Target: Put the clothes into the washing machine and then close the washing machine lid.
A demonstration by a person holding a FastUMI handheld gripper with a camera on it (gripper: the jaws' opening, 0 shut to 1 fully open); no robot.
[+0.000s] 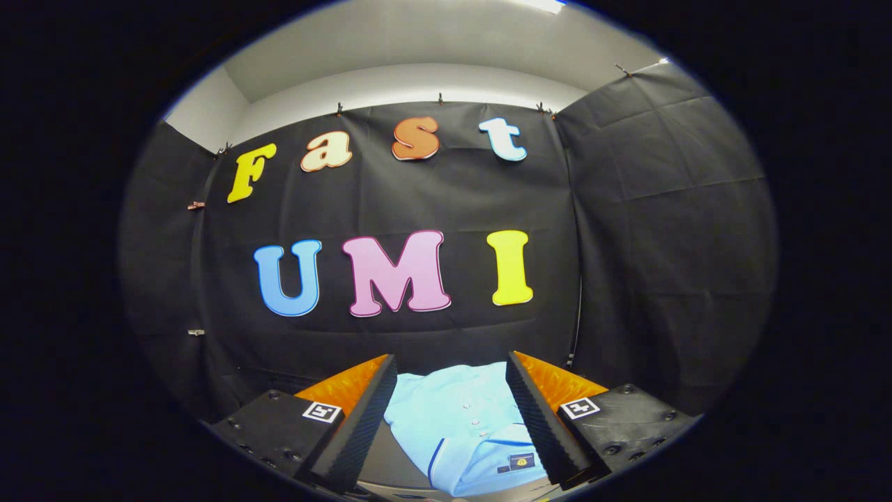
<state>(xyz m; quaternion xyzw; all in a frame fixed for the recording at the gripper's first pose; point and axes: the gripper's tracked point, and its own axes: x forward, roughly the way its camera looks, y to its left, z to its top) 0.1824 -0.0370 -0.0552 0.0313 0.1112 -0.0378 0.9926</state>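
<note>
- The tongs point(451, 390) stand wide apart, their two ribbed black fingers point(362, 422) angled outward with a broad gap between them and nothing pressed by either.
- Each finger carries an orange backing and, further back, a black block with a small square black-and-white marker on it.
- A light blue shirt point(463, 425) lies folded below and between the fingers, spreading from near the left finger across to the right one.
- The shirt shows a row of small pale buttons down its placket, a collar with a dark trim line, and a small dark tag near the collar.
- Its right part passes behind the right finger as seen from here; whether cloth and finger touch cannot be told.
- The shirt rests on a grey surface point(390, 464), a strip of which shows beside the left finger.
- Beyond the shirt and fingers hangs the black cloth wall point(627, 244) of the booth, clipped along its top edge, with pale wall and ceiling above.
</note>
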